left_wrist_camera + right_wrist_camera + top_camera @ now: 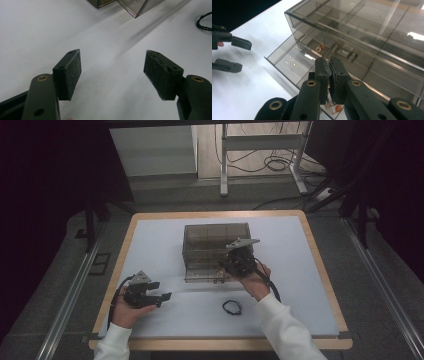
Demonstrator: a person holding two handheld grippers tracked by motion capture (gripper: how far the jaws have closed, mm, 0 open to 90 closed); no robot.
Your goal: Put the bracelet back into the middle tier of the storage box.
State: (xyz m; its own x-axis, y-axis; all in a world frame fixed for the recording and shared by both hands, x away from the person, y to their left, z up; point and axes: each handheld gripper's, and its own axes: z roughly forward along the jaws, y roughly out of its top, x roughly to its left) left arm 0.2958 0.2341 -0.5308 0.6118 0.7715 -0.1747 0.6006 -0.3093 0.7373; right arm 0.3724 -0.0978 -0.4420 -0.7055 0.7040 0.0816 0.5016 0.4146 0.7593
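A smoky see-through drawer box (216, 237) stands mid-table, its bottom drawer (284, 62) pulled out toward me. Small gold earrings (291, 63) lie in the drawer. My right gripper (329, 62) hangs over the open drawer (200, 277), jaws shut together. A small trinket with an orange bead (337, 108) shows just beneath its jaws; whether it is pinched or lies in the drawer I cannot tell. My left gripper (112, 57) rests low on the white table at the front left (161, 291), jaws open and nothing between them. A black looped cord (231, 307) lies near the table's front.
The white tabletop (300, 285) has a wooden rim. Upper compartments of the box (352, 32) hold a few small metal pieces. The black cord (203, 22) lies right of the left gripper's line. Beyond the table stand a metal frame (260, 155) and floor cables.
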